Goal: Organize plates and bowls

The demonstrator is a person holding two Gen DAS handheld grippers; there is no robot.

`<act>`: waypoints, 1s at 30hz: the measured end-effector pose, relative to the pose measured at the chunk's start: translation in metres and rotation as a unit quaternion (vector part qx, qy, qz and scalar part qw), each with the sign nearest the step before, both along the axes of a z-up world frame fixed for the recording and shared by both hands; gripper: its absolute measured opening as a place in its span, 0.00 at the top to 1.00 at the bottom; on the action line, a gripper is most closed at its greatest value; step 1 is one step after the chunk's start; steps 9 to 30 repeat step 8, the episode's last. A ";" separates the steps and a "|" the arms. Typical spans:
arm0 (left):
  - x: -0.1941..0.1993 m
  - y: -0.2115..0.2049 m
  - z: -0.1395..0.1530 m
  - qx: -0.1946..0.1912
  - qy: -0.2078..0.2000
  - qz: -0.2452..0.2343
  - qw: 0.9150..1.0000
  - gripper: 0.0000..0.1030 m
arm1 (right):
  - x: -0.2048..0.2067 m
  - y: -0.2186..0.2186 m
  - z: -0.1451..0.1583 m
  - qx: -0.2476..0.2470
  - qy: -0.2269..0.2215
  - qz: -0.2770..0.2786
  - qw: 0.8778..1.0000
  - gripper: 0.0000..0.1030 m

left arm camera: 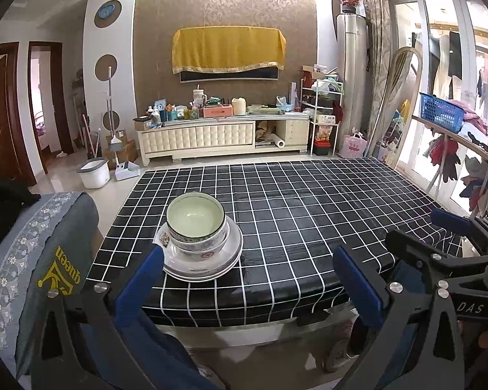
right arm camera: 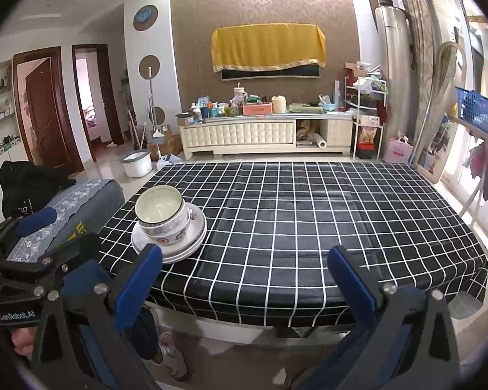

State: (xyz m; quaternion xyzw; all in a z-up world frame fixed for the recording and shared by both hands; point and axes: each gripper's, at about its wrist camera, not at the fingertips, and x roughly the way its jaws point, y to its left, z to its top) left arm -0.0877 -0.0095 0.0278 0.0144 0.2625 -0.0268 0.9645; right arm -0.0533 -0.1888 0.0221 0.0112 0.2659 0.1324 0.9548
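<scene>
The bowls (left arm camera: pixel 196 224) sit nested on the stacked plates (left arm camera: pixel 205 260) near the counter (left arm camera: pixel 309 227) front-left corner. The left claw (left arm camera: pixel 250 273) is nearer, stack just ahead-left; the right claw (right arm camera: pixel 244 276) sits further right. Both are spread wide, holding nothing.

Tablecloth (left arm camera: pixel 309 214): being seen in black with a white grid.
Top bowl (left arm camera: pixel 196 224): pale green inside, patterned band outside.
Plates (left arm camera: pixel 231 253): white.
Gripper pads (left arm camera: pixel 140 289): blue.
TV cover (left arm camera: pixel 229 48): yellow.
</scene>
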 end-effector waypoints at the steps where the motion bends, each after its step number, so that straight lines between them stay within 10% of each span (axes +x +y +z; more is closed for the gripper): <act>1: 0.000 -0.001 0.000 0.001 -0.001 0.000 1.000 0.00 | 0.000 0.000 0.000 0.000 0.000 0.000 1.000 0.00; 30: -0.001 -0.002 0.000 0.002 -0.002 0.002 1.000 0.00 | 0.000 -0.001 0.000 0.000 -0.001 0.001 1.000 0.00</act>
